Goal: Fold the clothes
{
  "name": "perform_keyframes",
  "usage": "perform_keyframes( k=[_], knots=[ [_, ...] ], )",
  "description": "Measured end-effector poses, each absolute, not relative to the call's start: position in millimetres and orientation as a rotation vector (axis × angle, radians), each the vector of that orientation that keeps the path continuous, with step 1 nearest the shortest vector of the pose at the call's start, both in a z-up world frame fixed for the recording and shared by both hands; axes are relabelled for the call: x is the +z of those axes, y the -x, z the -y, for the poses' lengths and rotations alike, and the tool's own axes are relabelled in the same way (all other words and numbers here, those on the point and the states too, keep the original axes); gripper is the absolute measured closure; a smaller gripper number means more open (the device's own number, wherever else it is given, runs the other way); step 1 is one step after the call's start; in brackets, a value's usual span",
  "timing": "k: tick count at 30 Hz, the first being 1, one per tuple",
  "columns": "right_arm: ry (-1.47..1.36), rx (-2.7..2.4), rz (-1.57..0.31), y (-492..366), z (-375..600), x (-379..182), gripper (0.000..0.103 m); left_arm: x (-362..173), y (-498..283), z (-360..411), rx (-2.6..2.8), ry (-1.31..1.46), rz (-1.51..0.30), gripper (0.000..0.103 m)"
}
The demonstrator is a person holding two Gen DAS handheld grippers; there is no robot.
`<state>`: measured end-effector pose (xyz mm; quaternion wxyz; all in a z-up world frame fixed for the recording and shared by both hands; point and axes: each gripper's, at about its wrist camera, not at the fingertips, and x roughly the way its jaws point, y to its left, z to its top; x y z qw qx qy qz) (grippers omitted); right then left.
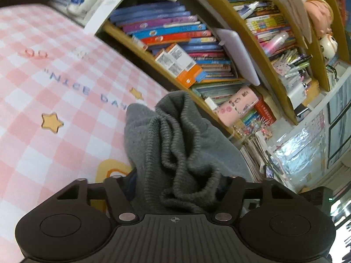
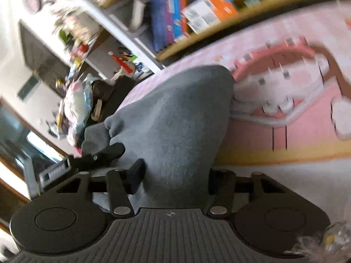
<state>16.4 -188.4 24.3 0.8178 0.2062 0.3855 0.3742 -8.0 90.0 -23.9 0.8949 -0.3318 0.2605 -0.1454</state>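
Both grippers, left [image 1: 177, 182] and right [image 2: 175, 175], are clamped on a grey knit garment [image 1: 173, 135] lifted over the pink checked bedspread [image 1: 54, 83], seemingly mid-fold; next it needs laying flat.

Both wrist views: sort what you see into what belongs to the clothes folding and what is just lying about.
Belongs to the job:
grey garment, bunched, ribbed hem showing
left gripper, shut on the garment
right gripper, shut on the garment
pink checked cover beneath

Just lying about:
bookshelf crammed with books
orange box
pens
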Motion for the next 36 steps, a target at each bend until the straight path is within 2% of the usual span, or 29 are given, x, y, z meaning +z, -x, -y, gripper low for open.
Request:
perform_keyframes(
  k=[2, 11, 36],
  knots=[
    [-0.379, 0.804, -0.775, -10.5, 185.2, 30.7, 0.063, -19.2, 10.5, -86.5, -0.301, 0.665, -0.507, 0.049],
    [-0.324, 0.823, -0.637, -11.6, 191.1, 52.0, 0.064, 2.4, 1.7, -83.1, -0.375, 0.623, -0.410, 0.050],
    [-0.342, 0.804, -0.606, -106.5, 188.2, 59.0, 0.063, 24.0, -96.5, -81.7, -0.395, 0.527, -0.419, 0.049]
  ],
)
